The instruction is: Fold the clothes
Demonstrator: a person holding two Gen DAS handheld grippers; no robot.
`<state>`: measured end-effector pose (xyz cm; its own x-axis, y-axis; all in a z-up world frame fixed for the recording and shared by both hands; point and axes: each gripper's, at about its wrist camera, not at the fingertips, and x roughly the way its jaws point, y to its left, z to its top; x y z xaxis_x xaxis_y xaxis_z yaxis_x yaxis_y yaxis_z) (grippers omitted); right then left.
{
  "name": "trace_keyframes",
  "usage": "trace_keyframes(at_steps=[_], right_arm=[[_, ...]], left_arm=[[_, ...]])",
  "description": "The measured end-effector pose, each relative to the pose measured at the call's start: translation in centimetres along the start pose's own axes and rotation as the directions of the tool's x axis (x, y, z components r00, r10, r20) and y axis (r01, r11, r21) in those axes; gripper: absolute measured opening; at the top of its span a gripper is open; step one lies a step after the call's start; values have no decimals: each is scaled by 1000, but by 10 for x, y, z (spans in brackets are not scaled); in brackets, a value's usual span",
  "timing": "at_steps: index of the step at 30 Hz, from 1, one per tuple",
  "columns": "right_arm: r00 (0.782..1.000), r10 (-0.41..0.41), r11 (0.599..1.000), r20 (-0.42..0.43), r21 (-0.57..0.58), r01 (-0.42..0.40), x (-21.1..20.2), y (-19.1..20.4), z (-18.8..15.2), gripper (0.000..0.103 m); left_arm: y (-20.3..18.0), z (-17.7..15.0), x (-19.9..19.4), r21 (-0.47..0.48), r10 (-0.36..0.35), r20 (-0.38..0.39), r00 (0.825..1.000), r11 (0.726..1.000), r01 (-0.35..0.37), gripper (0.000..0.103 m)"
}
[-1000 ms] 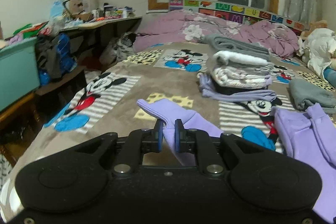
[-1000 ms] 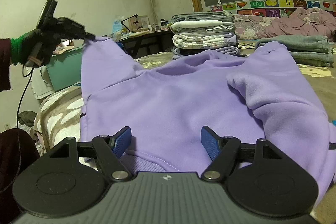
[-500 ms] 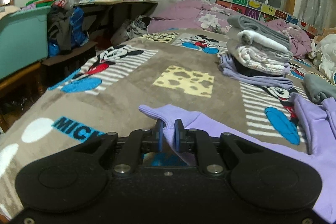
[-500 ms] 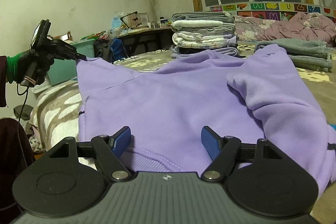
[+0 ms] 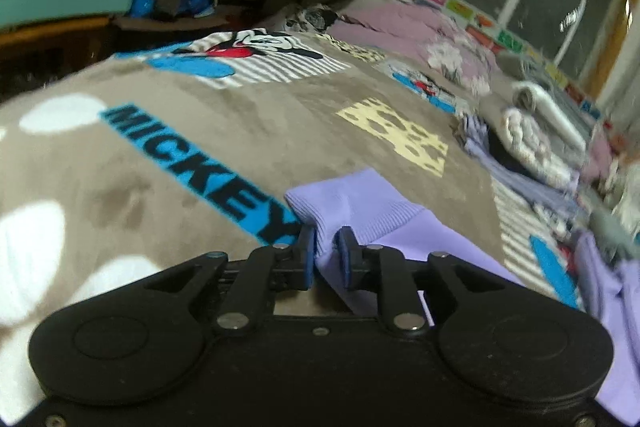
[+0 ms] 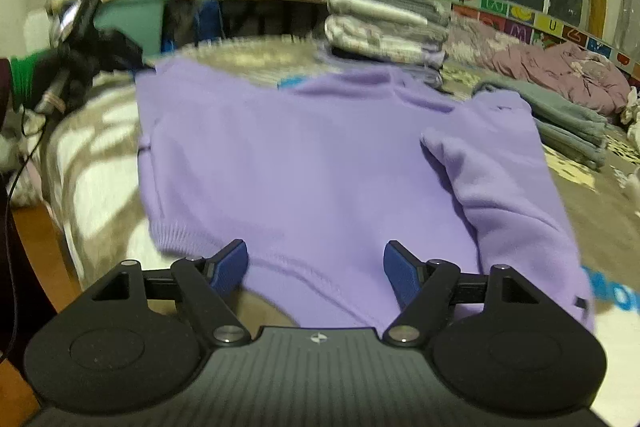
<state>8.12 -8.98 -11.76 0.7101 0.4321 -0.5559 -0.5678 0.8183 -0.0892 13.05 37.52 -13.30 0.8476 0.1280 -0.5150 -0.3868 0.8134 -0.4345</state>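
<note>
Since a second ago, the left gripper (image 5: pixel 325 254) has swung down and out toward the bed's near edge, drawing the cuff with it, so the "MICKEY" lettering on the blanket (image 5: pixel 168 131) now fills its view where the stack of folded clothes (image 5: pixel 536 143) did before.

From the left wrist, the blue pads are clenched on the ribbed cuff of the lilac sweatshirt sleeve (image 5: pixel 360 203), which trails off to the right toward the garment's bulk. The cuff lies low over the blanket, and the picture is smeared by motion.

From the right wrist, the right gripper (image 6: pixel 316 269) is released, jaws spread wide just above the ribbed hem of the lilac sweatshirt (image 6: pixel 304 163). The sweatshirt lies spread on the bed, front edge near the mattress edge, with its other sleeve (image 6: pixel 496 179) doubled over the body on the right. Far left, a gloved hand (image 6: pixel 24 79) holds the other tool at the outstretched sleeve end. Folded grey clothes (image 6: pixel 568 123) sit beyond.

To do this well, I judge the sleeve wants pulling straight and taut without dragging the body off the bed; the free right claw could pin or pinch the hem to anchor it. Keep the grip on the rib, which is thick and unlikely to slip.
</note>
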Motion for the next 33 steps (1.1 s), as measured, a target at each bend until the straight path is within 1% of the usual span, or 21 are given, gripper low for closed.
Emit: trace_keyframes(at_steps=[1,2,3,4,5,8,9,10,11,12,15,17,18,19,21,22,23,25,27,30,33], right_arm=[[1000,-17,1000,-23,-12,17,-2,3,2,73],[999,-28,999,-17,-30,27,-7,10,4,70],[999,-34,998,2,-49,34,-14,17,6,63],[1000,-23,997,21,-73,25,-17,27,10,62],[999,-4,995,39,-99,8,-19,38,14,62],[995,65,981,70,-188,-51,-15,69,29,61],[993,86,975,75,-211,-69,-9,79,34,61],[992,104,970,78,-229,-84,-2,88,40,61],[989,122,964,81,-246,-99,5,97,45,61],[988,128,959,89,-264,-101,12,105,50,61],[988,124,955,93,-280,-93,34,124,60,64],[985,170,950,3,-266,-163,51,131,56,65],[984,180,951,-3,-255,-175,53,133,52,66],[983,182,954,13,-243,-173,53,133,50,66],[983,183,955,23,-243,-172,48,134,47,66],[983,183,954,25,-246,-171,46,134,47,66],[983,183,954,28,-248,-171,44,135,46,66],[982,184,953,33,-252,-170,39,136,45,66],[982,185,952,39,-256,-169,34,136,43,69],[981,188,952,48,-254,-170,24,135,41,69],[979,192,961,67,-213,-174,6,121,37,69]], left_arm=[[4,0,-1,-32,-12,2,1000,999,12,20],[8,0,-2,-63,-23,4,1000,998,24,22],[11,0,-2,-95,-37,5,999,995,37,22],[13,3,0,-125,-52,2,999,991,52,26],[15,5,2,-145,-63,-2,998,987,62,26],[13,9,4,-141,-65,-13,998,988,62,26],[12,10,4,-131,-63,-13,998,990,60,26],[10,11,4,-114,-57,-12,998,992,55,21],[8,11,5,-90,-45,-10,999,995,44,9],[5,12,5,-55,-25,-4,1000,998,25,5],[-3,12,2,35,30,20,999,999,-31,4],[-6,10,4,91,71,12,997,993,-72,4],[-6,10,5,92,79,8,997,993,-79,6],[-6,10,5,96,91,6,996,991,-91,11],[-12,13,3,120,139,25,990,983,-141,26],[-19,14,1,142,179,48,983,973,-184,37],[-27,14,-1,170,211,73,975,960,-220,39],[-50,13,-8,254,234,131,963,932,-261,39],[-74,10,-14,321,222,177,959,908,-269,39],[-111,2,-18,411,120,164,979,894,-179,39],[-148,-7,-16,481,15,121,993,874,-72,39]])
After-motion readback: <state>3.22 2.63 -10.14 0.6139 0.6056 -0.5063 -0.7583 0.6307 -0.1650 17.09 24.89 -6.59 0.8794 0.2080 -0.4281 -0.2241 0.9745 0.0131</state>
